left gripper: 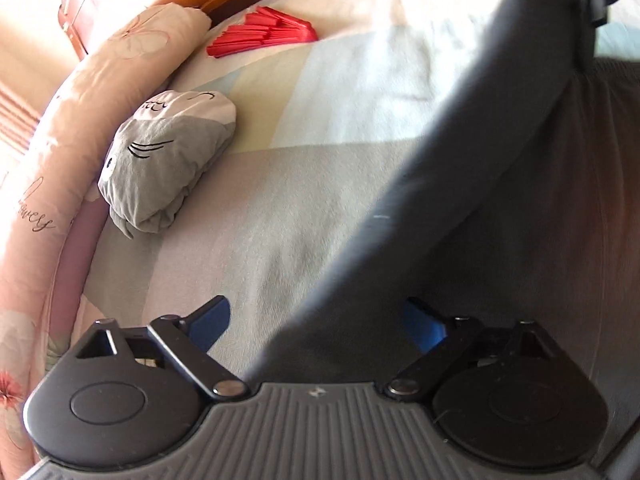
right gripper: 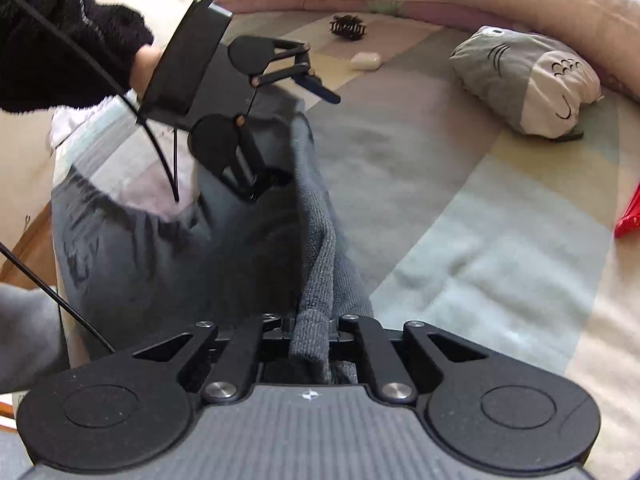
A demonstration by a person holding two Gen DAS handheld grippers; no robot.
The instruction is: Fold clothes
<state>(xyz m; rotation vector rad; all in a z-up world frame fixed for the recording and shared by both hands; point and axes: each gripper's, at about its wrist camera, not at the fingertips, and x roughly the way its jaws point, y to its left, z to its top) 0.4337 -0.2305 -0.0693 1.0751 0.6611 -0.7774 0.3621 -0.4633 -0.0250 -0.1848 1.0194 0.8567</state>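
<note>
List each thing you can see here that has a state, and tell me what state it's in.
Left gripper: jaws open, dark garment passing between them.
Right gripper: jaws shut on the garment's ribbed edge.
Dark grey garment: lifted and stretched between the two grippers, not yet folded.
Grey cartoon bundle: rolled up, lying on the bed.
Red fan: spread open, flat on the bed.
Hair claw: lying near the pink bolster.

A bed (right gripper: 500,248) in a pastel striped sheet. On it lie a grey cushion (right gripper: 528,80), red fan (left gripper: 264,32), hair clip (right gripper: 348,28) and dark garment (right gripper: 180,264).
</note>
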